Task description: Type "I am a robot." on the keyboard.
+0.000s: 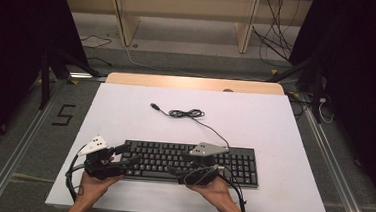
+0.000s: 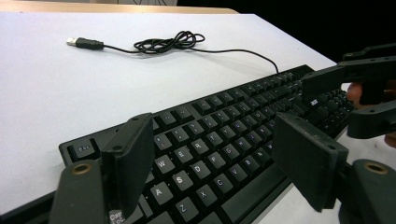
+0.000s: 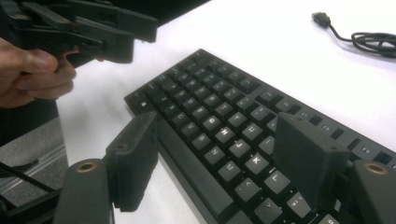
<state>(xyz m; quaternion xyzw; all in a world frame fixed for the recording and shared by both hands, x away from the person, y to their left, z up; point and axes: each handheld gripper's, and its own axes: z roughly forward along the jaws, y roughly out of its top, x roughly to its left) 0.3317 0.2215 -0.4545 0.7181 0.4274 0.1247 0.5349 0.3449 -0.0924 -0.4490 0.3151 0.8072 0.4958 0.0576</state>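
High view: a black keyboard lies flat on the white table, near the person's edge and roughly centred, its long side running across. Its thin black cable leaves the back edge, runs up the table into a small loose coil and ends in a USB plug lying free on the white surface, well apart from the keyboard. The left gripper sits at the keyboard's left end, held in the left hand, with its grey three-cornered plate on top; the right gripper is over the middle-right part of the keys, held in the right hand. In the left gripper view, the left gripper has its jaws standing wide apart with nothing between them, low over the letter keys of the keyboard; whether they touch the keys cannot be told. The other gripper comes in from the right edge there, above the far keys. In the right gripper view, the right gripper also has its jaws spread apart and empty, straddling the front edge of the keyboard around the space bar and the lower letter rows. The left gripper shows at the upper left of that view, beyond the keyboard's end.
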